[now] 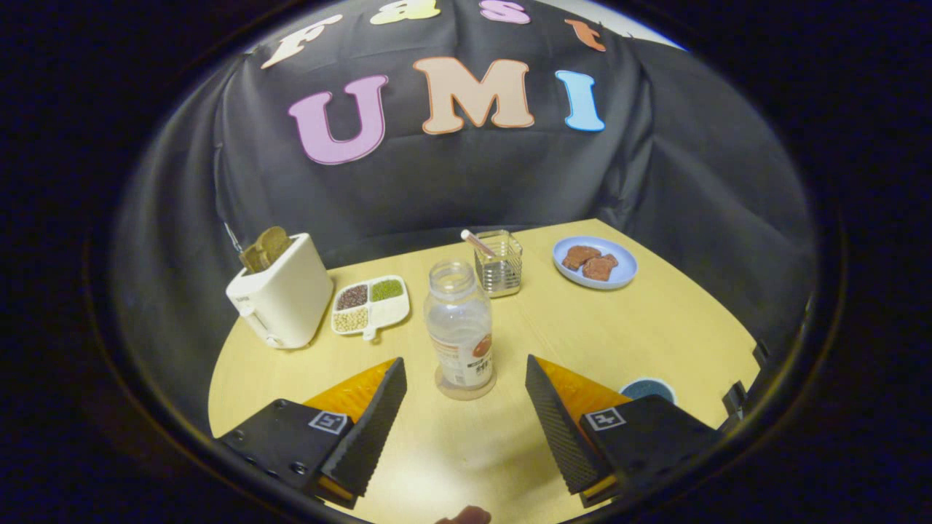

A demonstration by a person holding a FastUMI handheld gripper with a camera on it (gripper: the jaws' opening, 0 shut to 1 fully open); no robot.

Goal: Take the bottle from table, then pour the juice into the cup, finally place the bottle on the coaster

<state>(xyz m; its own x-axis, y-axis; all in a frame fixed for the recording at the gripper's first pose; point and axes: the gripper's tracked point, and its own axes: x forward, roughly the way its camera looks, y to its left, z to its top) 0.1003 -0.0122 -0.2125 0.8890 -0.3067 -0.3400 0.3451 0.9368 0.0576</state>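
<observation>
gripper (466,397) at near edge of table (655,342), jaws spread wide, released, grasping nothing; one finger (375,429) on each flank. fingertip of a person (466,515) just behind the jaws.

bottle (460,331) just ahead of the fingertips, centred on the gap between them, touching neither. upright, long axis vertical, open mouth pointing up, no cap, label low on the body. looks near empty, though the clear wall makes the level hard to judge. base set on a round pale disc, judged to be the coaster (466,389), rim showing around the foot.

judged stage: either end of task with bottle already set down and let go, or the very start before the grasp; not decidable from this view alone. if a grasp is due, a straight advance along the finger line would bring the body between the pads, then a squeeze across the width, at right angles to the long axis; upright stance and narrow foot suggest tipping if one finger lands first.

beside the right finger, a dark-filled cup (646,389), partly hidden. beyond the bottle, a clear holder (502,266) with a stick in it. beyond, to the left, a divided tray (370,306) of seeds, then a toaster (280,298) with bread in the slot. beyond, to the right, a plate (595,262) with two brown pieces.
</observation>
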